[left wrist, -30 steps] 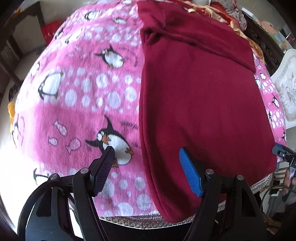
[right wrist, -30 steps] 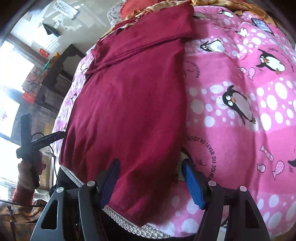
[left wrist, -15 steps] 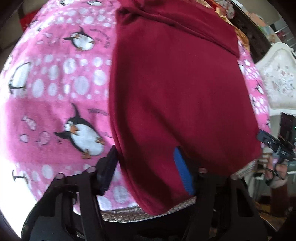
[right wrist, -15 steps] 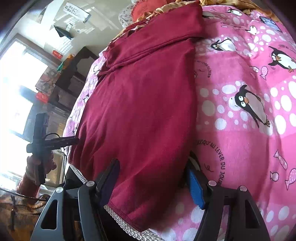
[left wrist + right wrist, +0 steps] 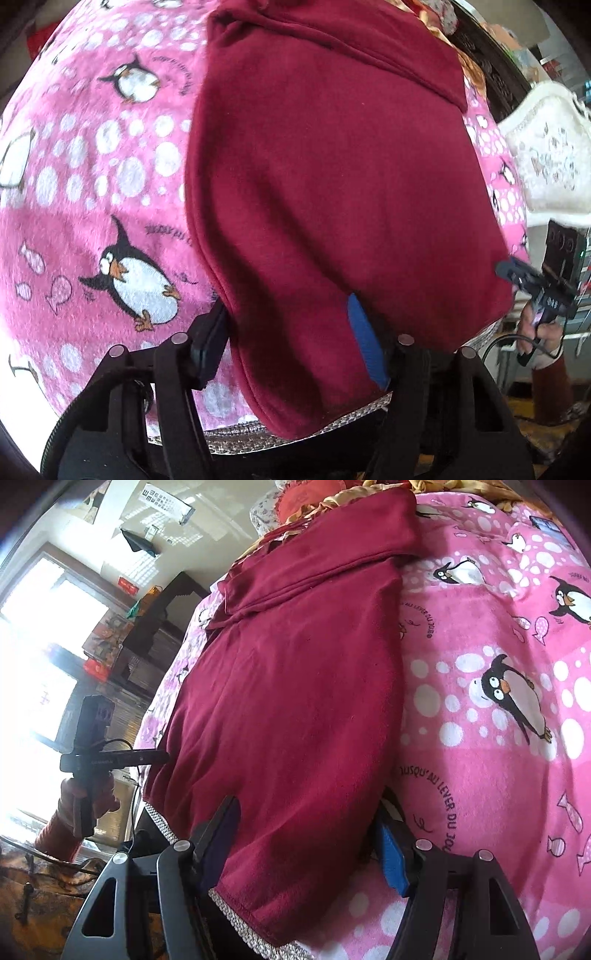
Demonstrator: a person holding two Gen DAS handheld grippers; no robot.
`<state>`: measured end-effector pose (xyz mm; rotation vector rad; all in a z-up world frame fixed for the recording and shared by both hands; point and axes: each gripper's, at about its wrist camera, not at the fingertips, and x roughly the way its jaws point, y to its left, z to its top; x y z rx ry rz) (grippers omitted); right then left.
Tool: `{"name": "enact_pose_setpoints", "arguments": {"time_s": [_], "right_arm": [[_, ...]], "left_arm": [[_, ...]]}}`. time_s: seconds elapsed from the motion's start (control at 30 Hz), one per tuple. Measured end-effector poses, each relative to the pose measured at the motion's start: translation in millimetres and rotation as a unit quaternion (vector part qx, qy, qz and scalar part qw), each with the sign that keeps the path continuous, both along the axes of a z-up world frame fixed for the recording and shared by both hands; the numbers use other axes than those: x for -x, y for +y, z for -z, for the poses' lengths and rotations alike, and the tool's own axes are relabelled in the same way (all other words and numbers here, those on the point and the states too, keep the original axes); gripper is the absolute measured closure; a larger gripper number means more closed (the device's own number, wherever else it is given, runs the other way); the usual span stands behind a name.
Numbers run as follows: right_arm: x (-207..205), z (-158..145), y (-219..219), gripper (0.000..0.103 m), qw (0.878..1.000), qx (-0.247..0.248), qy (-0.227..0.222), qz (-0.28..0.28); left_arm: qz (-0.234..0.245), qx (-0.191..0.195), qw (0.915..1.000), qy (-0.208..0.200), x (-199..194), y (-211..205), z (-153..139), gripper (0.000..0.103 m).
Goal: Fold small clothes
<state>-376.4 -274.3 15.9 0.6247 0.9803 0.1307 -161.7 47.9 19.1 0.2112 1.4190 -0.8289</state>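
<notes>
The left tool (image 5: pixel 291 332) stands with jaws apart astride the near left corner of the maroon garment (image 5: pixel 332 177). The right tool (image 5: pixel 306 834) likewise straddles the near right corner, jaws apart. The garment lies flat on the pink penguin blanket (image 5: pixel 498 738).

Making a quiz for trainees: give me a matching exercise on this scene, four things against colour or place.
Things:
1. garment
2. blanket
3. right tool
4. left tool

Descriptions:
a. pink with penguins
b. dark red
c. fingers astride the garment's near left corner
d. fingers astride the garment's near right corner

Pairs: 1-b, 2-a, 3-d, 4-c
</notes>
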Motion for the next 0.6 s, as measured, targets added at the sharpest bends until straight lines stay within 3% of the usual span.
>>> {"name": "enact_pose_setpoints", "arguments": {"time_s": [0.03,0.07,0.1,0.13,0.23,0.37,0.6], "right_arm": [[-3,1,4,0.062,1.0,-0.005,-0.001,-0.008],[-6,4,6,0.079,1.0,-0.015,0.0,-0.012],[-6,4,7,0.085,1.0,-0.018,0.001,-0.014],[-8,3,9,0.086,1.0,-0.013,-0.003,-0.016],[-12,-10,5,0.089,1.0,-0.009,-0.028,-0.011],[-23,-35,-9,0.09,0.998,-0.015,-0.068,0.007],[-48,-76,-38,0.091,0.992,-0.002,-0.122,0.039]], "left_arm": [[0.004,-0.001,1.0,-0.003,0,-1,-1,0.062],[0.007,-0.002,1.0,-0.004,0,1,-1,0.07],[0.005,-0.001,1.0,-0.006,-4,3,-3,0.083],[0.001,0.01,1.0,-0.001,-8,6,-7,0.088],[-0.014,0.043,0.999,-0.004,-19,11,-20,0.094],[-0.037,0.082,0.995,-0.043,-36,10,-44,0.095],[-0.051,0.11,0.9906,-0.063,-56,-6,-60,0.096]]}}
